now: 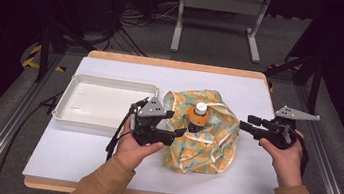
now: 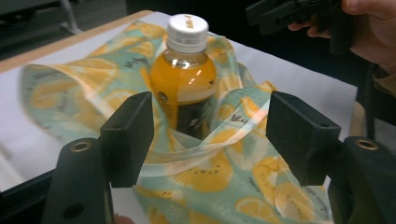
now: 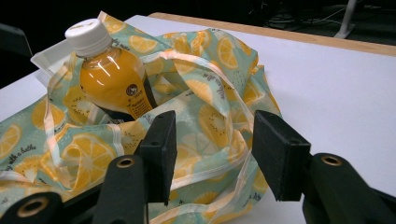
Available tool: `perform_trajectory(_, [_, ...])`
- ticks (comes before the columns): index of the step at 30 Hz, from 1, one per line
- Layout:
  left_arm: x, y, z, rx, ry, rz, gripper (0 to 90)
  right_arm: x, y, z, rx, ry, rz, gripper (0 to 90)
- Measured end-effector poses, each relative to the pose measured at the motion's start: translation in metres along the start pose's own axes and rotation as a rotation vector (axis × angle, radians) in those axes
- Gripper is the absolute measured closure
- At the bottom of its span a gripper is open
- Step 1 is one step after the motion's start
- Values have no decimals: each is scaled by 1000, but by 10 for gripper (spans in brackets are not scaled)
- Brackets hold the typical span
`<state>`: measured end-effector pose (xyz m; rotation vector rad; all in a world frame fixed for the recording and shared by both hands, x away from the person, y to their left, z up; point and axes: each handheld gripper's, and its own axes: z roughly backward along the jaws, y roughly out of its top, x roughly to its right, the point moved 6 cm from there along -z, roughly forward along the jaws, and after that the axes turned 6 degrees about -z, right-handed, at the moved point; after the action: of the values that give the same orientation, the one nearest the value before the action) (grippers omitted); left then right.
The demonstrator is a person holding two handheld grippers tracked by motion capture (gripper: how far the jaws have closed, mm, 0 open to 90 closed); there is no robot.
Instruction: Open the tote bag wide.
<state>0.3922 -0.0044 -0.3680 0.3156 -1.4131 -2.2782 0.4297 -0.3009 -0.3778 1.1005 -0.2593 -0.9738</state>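
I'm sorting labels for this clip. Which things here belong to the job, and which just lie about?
In the job:
- fruit-print bag
- orange drink bottle
- left hand-held gripper, jaws open
- right hand-held gripper, jaws open

Lying about:
- white tray
- metal stand on the floor

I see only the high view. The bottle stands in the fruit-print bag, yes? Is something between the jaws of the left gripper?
Observer: The left gripper is open; a fold of the bag lies between its jaws, pads not pressing.
Operator: And the right one?
Observer: The right gripper is open too, with the bag's pale handle strap running between the jaws.
Operator: Is the bottle closed?
Observer: Yes, the bottle carries a white cap and holds orange liquid.
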Motion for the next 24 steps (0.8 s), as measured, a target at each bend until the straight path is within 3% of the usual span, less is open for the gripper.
perform_trajectory(4, [6,1,-12,-11,-27,-14,338,1,0,1,7,10,-14,506])
perform_trajectory(8, [17,3,-32,-55,-77,-66,293,2,0,0,11,26,-26,505])
perform_trajectory(12, [21,1,-42,-91,-69,-102,277,3,-2,-1,8,35,-33,505])
perform_trajectory(21, [24,-8,-54,-163,-69,-118,275,6,-3,-1,18,65,-58,505])
perform_trajectory(24, [26,-11,-58,-197,-69,-145,292,8,-4,-2,14,67,-65,505])
